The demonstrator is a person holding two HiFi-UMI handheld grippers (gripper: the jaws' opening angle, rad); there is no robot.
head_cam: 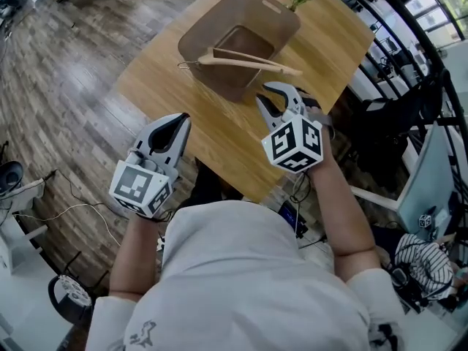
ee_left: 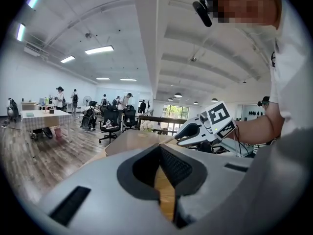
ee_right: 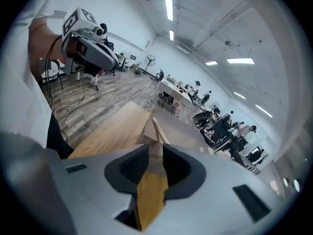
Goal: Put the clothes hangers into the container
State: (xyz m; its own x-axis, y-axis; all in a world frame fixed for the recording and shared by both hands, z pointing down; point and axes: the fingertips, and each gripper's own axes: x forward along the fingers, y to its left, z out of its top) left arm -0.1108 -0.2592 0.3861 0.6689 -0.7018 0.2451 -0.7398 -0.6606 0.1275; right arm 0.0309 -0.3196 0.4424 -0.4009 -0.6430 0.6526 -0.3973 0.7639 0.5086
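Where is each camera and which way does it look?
Head view: on the person's head, looking down at table, basket, hanger; left gripper, right gripper and arms show.
Left gripper view: on the left gripper, facing the basket; own jaws and right gripper show.
Right gripper view: on the right gripper, facing basket and hanger; own jaws show.
Shared: both gripper views see the basket.

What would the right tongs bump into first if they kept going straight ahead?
Probably a wooden hanger lying across the top of the brown container. The right tongs are open, empty and aimed at it over bare table, though depth is hard to judge.
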